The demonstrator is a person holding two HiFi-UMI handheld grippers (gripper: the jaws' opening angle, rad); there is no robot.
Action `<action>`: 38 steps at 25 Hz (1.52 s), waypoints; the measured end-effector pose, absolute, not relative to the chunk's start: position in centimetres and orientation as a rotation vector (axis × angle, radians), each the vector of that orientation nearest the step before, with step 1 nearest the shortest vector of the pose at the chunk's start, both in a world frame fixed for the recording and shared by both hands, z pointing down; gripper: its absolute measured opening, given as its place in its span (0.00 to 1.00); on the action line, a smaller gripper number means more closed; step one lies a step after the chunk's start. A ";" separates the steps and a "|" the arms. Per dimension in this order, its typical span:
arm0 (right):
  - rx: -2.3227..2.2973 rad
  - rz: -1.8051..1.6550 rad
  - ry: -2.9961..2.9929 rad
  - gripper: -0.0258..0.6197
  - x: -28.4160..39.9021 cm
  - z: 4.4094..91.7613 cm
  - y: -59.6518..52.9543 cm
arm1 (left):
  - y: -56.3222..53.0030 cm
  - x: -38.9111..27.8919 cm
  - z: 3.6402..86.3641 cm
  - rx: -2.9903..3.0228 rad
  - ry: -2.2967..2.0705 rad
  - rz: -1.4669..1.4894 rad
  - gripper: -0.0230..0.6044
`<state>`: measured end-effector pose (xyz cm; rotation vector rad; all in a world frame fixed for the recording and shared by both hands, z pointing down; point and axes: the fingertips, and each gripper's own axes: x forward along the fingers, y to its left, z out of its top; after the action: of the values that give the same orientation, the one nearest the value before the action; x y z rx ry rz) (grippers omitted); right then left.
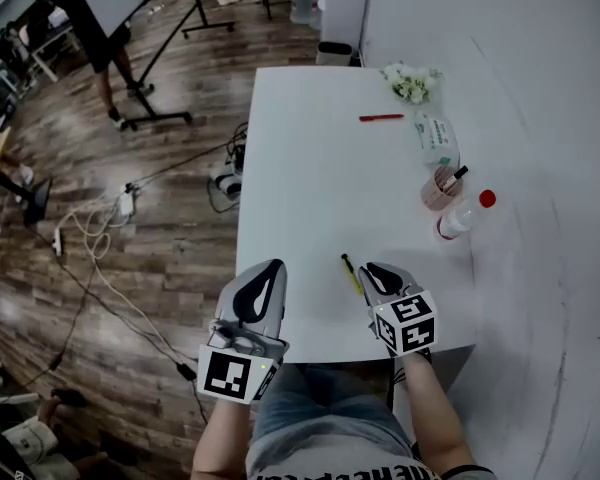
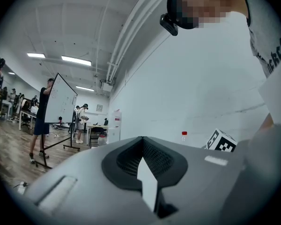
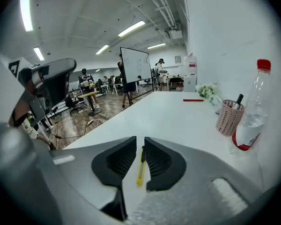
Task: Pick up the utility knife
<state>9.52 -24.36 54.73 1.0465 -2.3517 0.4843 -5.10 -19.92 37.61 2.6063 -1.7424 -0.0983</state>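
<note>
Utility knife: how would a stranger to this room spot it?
Find the white table, then its near edge. The utility knife lies flat there, just left of the right gripper. It is the only slim yellow thing; the red stick lies at the far end.

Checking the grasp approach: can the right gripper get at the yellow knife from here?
Probably yes. The right gripper is right at the knife, jaws slightly apart, with the knife showing in the gap. Nothing lies between them; the cup and bottle stand well off.
</note>
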 end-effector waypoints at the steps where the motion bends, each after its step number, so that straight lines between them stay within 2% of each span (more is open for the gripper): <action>1: 1.033 0.494 -2.339 0.13 9.4 55.3 -24.4 | -19.9 -5.3 37.7 2.599 -1.746 -0.096 0.07; 12: 0.933 0.560 -2.186 0.21 8.3 60.6 -25.1 | -20.5 -7.5 37.9 2.537 -1.790 -0.069 0.07; 22: 0.897 0.548 -2.085 0.22 7.9 63.3 -25.4 | -20.7 -9.0 38.3 2.500 -1.816 -0.044 0.07; 30: 0.901 0.501 -2.048 0.22 7.8 63.6 -25.3 | -20.9 -9.5 38.6 2.486 -1.824 -0.045 0.07; 33: 0.897 0.477 -2.041 0.14 7.2 63.7 -25.0 | -20.9 -9.6 38.5 2.492 -1.818 -0.044 0.07; 38: 0.933 0.501 -2.035 0.13 7.3 63.4 -24.9 | -20.7 -10.0 38.2 2.503 -1.813 -0.048 0.07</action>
<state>7.31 -24.87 63.45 0.9329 -2.0354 0.5010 -9.97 -20.70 38.20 2.5026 -1.8126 -0.0479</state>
